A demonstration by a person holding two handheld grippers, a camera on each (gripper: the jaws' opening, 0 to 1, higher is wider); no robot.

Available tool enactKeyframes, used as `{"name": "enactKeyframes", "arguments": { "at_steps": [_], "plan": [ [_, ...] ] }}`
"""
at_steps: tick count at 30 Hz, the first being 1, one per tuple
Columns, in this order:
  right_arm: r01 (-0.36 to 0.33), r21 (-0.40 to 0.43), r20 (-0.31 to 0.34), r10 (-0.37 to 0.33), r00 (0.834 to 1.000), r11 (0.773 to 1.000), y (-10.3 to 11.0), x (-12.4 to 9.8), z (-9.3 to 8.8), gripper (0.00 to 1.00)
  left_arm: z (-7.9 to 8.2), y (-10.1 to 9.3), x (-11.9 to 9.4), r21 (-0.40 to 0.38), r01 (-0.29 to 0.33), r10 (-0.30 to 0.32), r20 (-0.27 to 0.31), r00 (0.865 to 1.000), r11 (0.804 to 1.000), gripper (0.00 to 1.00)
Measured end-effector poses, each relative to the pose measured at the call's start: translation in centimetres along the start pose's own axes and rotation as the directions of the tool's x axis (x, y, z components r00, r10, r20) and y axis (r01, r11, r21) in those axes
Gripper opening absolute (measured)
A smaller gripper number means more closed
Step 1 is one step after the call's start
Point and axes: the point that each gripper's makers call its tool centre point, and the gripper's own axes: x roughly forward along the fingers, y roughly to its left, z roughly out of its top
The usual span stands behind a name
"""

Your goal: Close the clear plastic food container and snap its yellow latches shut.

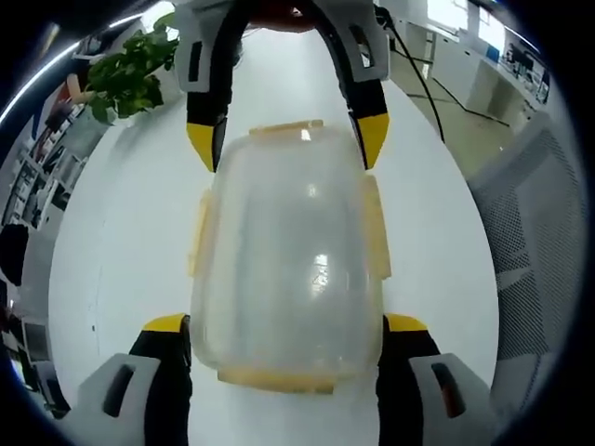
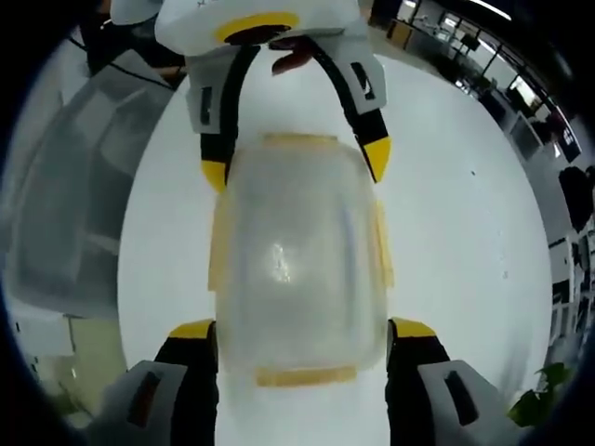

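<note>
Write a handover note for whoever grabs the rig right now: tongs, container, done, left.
Left tongs: open, straddling the near end of the clear container, yellow tips beside its walls; contact can't be judged.
Right tongs: open, straddling the opposite end the same way.
Container: on the white table, lid on top, between both tongs.
Yellow latches: along all four sides; whether any has snapped shut can't be told.
Done: lid appears placed on.
Left: probably press each latch down and check that it holds.
</note>
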Motion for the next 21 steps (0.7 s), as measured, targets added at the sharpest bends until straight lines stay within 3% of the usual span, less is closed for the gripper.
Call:
{"name": "enactKeyframes", "arguments": {
  "at_steps": [9,21],
  "plan": [
    [0.0,0.003,-0.006,0.0,1.0,1.0,0.2,0.1,0.2,0.73,-0.2,-0.3,0.0,-0.012,-0.001,0.001,-0.008,1.0,1.0,0.82],
    [0.002,-0.011,-0.029,-0.002,1.0,1.0,1.1,0.7,1.3,0.72,-1.1,-1.1,-0.7,-0.045,-0.006,0.007,0.034,0.999,0.999,0.81]
  ]
}}
